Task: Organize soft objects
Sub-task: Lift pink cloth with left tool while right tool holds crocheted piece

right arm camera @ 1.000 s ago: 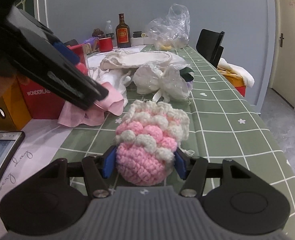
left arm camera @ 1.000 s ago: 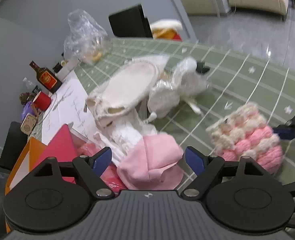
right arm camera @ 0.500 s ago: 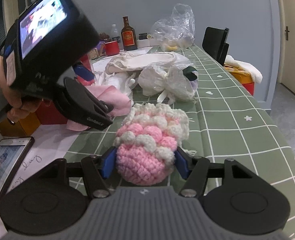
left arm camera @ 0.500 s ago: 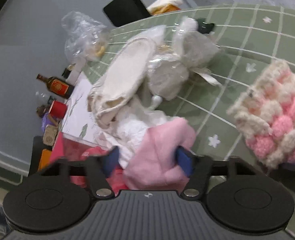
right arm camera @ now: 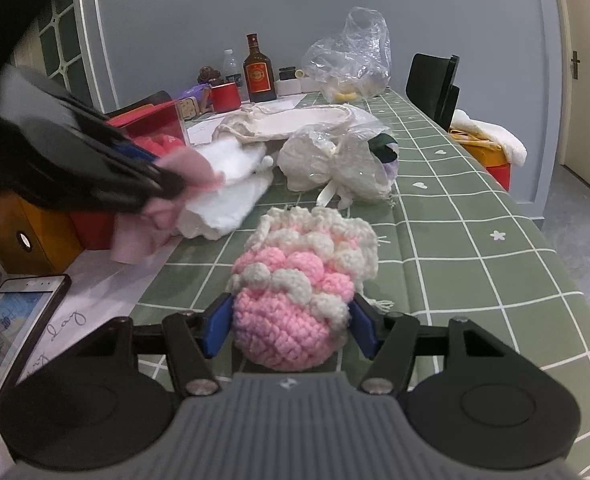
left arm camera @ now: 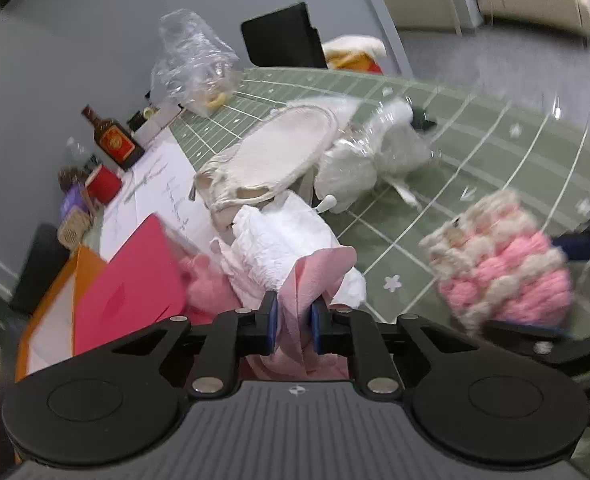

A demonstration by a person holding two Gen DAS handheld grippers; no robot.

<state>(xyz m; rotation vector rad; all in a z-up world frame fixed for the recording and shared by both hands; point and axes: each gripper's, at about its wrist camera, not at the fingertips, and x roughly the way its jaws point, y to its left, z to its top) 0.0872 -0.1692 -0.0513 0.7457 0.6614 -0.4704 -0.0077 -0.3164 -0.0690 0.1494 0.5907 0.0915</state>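
The crochet pouch [right arm camera: 295, 300], pink and cream, is the landmark here. In the right wrist view it sits on the green checked tablecloth [right arm camera: 475, 280] between the 2 blue pads of the right gripper [right arm camera: 291, 330]; the jaws stand half wide and both pads touch its sides, so it is gripped. The left wrist view shows the same pouch [left arm camera: 503, 264] only blurred at the right edge, and the pads on it are hidden there.

To the left of the pouch, the left gripper [left arm camera: 293, 322] has its jaws nearly together and closing, with a fold of the pink cloth [left arm camera: 315, 280] pinched between them. This grip is clear only in the left wrist view; in the right wrist view the gripper [right arm camera: 163, 184] is a dark blur with the pink cloth [right arm camera: 183, 168] hanging from its tip.

Just behind the cloth lies a white cloth [right arm camera: 223, 192], and a red box [left arm camera: 131, 288] is at its left. Beyond the pouch are a wrapped white bundle [right arm camera: 335, 164] and a beige drawstring bag [right arm camera: 295, 122]. Farthest stand a bottle [right arm camera: 258, 72] and a clear plastic bag [right arm camera: 351, 60]. A phone [right arm camera: 11, 320] near the left of the pouch appears only in the right wrist view.
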